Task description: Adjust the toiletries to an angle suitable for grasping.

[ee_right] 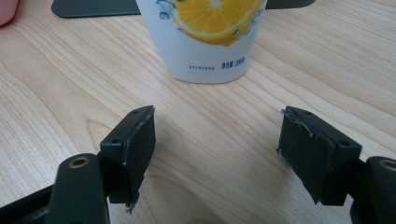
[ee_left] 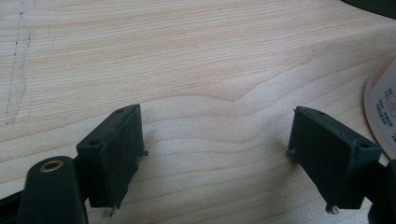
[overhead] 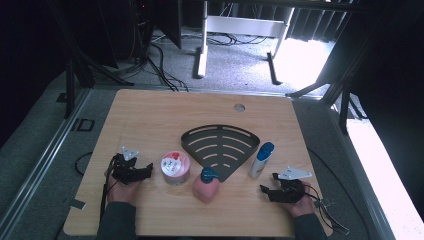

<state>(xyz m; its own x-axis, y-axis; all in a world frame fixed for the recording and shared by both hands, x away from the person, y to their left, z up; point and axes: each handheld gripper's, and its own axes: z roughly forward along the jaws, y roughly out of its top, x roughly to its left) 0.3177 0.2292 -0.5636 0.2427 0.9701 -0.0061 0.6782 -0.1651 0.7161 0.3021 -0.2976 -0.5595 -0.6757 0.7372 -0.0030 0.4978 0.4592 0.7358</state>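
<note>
My left gripper (overhead: 145,169) rests low at the table's front left, its jaws open over bare wood (ee_left: 217,135). Just to its right stands a pink-lidded round jar (overhead: 175,167), whose edge (ee_left: 380,112) shows in the left gripper view. My right gripper (overhead: 268,183) sits at the front right, open, nothing between its jaws (ee_right: 217,135). A white bottle with a blue cap (overhead: 261,160) and an orange picture (ee_right: 210,32) stands a short way in front of it. A pink bottle with a teal cap (overhead: 206,185) stands between the two grippers.
A black fan-shaped slotted rack (overhead: 221,145) lies flat at the table's middle, behind the three containers. The wooden table (overhead: 165,115) has a small round hole (overhead: 239,107) near its far edge. Cables and metal stands cover the floor beyond.
</note>
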